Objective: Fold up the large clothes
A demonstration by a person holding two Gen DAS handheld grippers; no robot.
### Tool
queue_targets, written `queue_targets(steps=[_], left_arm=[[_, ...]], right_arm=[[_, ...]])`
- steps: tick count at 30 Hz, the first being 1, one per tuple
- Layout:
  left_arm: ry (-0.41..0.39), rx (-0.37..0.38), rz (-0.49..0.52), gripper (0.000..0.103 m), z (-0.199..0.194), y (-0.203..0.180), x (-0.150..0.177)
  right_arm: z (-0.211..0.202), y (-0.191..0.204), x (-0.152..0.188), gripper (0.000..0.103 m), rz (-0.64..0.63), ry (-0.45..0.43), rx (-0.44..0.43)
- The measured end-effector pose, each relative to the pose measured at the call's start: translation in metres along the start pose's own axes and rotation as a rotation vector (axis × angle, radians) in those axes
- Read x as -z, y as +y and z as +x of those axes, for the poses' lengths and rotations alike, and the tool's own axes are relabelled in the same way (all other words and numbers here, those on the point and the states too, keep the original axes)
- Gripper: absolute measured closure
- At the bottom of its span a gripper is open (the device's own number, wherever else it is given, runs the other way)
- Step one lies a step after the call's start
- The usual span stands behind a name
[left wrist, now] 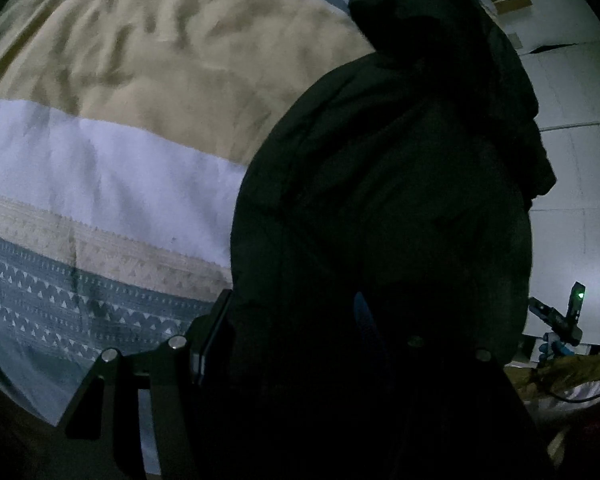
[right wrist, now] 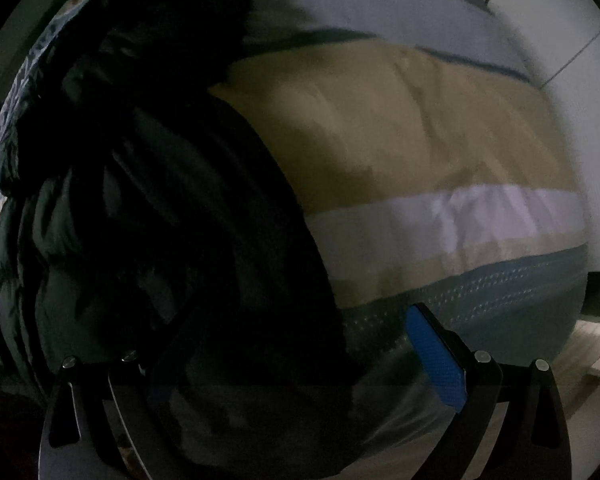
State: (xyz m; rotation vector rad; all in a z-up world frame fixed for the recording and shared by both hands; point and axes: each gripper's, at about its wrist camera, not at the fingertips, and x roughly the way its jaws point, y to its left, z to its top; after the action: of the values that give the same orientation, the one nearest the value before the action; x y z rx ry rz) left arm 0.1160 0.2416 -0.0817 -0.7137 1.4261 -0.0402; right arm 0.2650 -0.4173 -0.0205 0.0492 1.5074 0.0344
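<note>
No writing shows. The puffy black coat (right wrist: 148, 208) lies on the striped bed (right wrist: 400, 132). The left hand-held gripper (left wrist: 292, 332) grips its cloth. The right hand-held gripper (right wrist: 300, 344) is wide.

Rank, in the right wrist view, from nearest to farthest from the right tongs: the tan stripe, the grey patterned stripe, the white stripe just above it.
1. Grey patterned stripe: nearest the right tongs, just beyond the blue pad.
2. White stripe: next band up the bedspread.
3. Tan stripe: farthest, mid-bed, right of the dark jacket.
</note>
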Motion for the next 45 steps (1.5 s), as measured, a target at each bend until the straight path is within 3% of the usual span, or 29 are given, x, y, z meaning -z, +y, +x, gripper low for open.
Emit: queue_targets(steps=[3,7,10,16,20,28,29,32,33,34,36,39,45], left_arm=[[-0.016,-0.014,0.004,0.044,0.002,-0.002,0.002],[-0.021,0.005,-0.019,0.045,0.008,-0.007,0.008],[-0.016,0.067,-0.107,0.045,0.007,0.005,0.009],[-0.001,0.065,-0.108,0.044,0.015,-0.011,0.012],[0.018,0.082,-0.122,0.044,0.018,-0.018,0.023],[0.081,0.074,-0.081,0.044,0.027,-0.028,0.024],[0.096,0.066,-0.065,0.044,0.029,-0.033,0.025],[0.126,0.042,-0.029,0.045,0.033,-0.044,0.024],[0.133,0.041,-0.021,0.054,0.035,-0.049,0.023],[0.138,0.045,-0.012,0.07,0.036,-0.052,0.022],[0.136,0.054,-0.003,0.085,0.035,-0.061,0.02],[0.124,0.063,0.035,0.094,0.028,-0.08,0.018],[0.041,0.11,0.019,0.095,-0.012,-0.087,0.007]], right_arm=[[0.014,-0.013,0.01,0.004,0.036,0.031,-0.072],[0.037,-0.03,0.023,0.003,0.112,0.107,-0.249],[0.052,-0.039,0.03,0.002,0.139,0.125,-0.306],[0.068,-0.037,0.039,0.001,0.169,0.166,-0.432],[0.069,-0.027,0.048,0.001,0.148,0.215,-0.479],[0.077,-0.017,0.052,0.004,0.162,0.281,-0.473],[0.078,-0.015,0.054,0.011,0.167,0.292,-0.461],[0.076,-0.007,0.057,0.048,0.188,0.294,-0.473],[0.074,-0.005,0.057,0.059,0.182,0.291,-0.478],[0.069,0.002,0.055,0.065,0.156,0.285,-0.486],[0.059,0.012,0.052,0.083,0.105,0.279,-0.489],[0.044,0.031,0.046,0.09,0.027,0.262,-0.483],[-0.006,0.056,0.019,0.093,-0.074,0.136,-0.513]])
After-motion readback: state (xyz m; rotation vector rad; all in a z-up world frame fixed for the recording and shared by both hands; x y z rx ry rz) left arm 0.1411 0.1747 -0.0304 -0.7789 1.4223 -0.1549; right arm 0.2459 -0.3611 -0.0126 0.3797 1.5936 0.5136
